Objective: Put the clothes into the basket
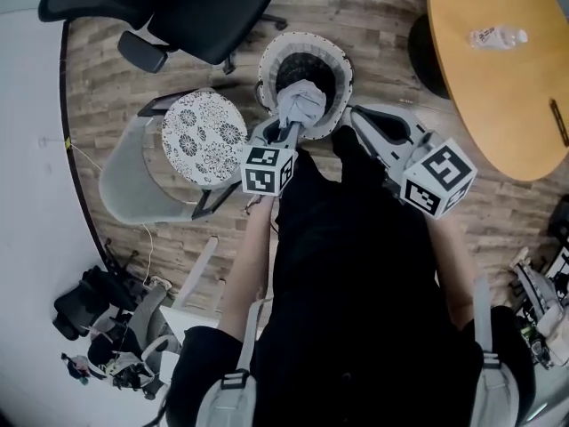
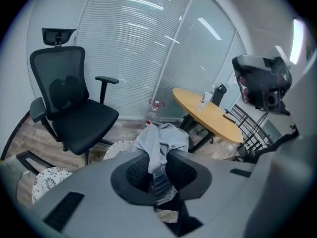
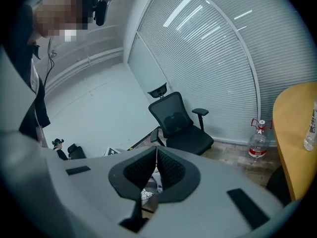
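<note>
A white round basket (image 1: pixel 267 60) with a dark inside stands on the wooden floor ahead of me. My left gripper (image 1: pixel 293 124) is shut on a grey garment (image 1: pixel 305 103) that hangs bunched over the basket's near rim. In the left gripper view the grey garment (image 2: pixel 161 140) is pinched between the pads of the left gripper (image 2: pixel 157 170) and drapes forward, with the basket's rim (image 2: pixel 116 150) just behind it. My right gripper (image 1: pixel 360 118) sits to the right of the basket. In its own view the right gripper (image 3: pixel 156 155) is shut, with no cloth between its pads.
A black office chair (image 1: pixel 196 7) stands left of the basket, and a round patterned stool (image 1: pixel 203 136) is nearer me on the left. A round wooden table (image 1: pixel 498 60) with a bottle (image 1: pixel 498 36) is at the right. A water jug (image 2: pixel 154 108) stands on the floor by the blinds.
</note>
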A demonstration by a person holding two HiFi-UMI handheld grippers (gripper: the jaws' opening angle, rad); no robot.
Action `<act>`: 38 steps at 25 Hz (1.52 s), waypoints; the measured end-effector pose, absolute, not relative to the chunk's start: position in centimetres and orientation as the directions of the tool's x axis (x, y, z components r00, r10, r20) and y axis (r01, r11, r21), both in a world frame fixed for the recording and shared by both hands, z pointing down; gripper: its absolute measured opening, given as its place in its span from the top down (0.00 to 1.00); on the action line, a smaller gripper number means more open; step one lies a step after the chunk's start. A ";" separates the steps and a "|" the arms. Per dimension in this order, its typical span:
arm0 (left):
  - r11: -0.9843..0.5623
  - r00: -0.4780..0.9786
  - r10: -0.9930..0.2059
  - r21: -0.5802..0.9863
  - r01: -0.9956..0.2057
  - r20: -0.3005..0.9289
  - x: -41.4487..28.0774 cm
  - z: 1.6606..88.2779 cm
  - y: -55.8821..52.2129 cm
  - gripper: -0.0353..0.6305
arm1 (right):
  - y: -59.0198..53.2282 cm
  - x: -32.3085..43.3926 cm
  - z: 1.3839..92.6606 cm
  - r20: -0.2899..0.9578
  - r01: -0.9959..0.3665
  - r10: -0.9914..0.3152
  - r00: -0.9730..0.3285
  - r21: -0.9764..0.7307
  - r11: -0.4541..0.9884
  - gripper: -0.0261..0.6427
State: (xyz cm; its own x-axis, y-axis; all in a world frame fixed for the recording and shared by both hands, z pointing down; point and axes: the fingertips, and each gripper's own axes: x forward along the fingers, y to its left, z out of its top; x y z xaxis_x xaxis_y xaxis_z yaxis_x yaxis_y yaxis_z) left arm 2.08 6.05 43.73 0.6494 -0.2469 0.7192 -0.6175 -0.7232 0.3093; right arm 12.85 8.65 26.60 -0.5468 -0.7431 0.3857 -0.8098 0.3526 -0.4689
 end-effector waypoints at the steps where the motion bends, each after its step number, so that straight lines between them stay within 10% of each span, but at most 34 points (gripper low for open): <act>1: -0.720 0.645 -0.245 0.309 -0.621 0.724 2.7 44.2 6.1 0.83 | 8.8 13.1 26.9 0.391 -0.805 -0.734 -0.555 -0.476 0.355 0.94; 38: -0.665 0.485 -0.034 0.343 -0.664 0.874 10.9 78.1 6.2 0.83 | 6.1 16.7 48.9 0.482 -0.675 -0.513 -0.710 -0.674 0.301 0.94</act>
State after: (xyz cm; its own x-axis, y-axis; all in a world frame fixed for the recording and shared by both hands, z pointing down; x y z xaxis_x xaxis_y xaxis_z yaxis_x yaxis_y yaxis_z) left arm 10.88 6.20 78.07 0.4853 -0.0340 0.8737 -0.6637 -0.6649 0.3428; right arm 16.68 6.10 48.89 -0.7102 -0.5130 0.4821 -0.6748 0.3008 -0.6739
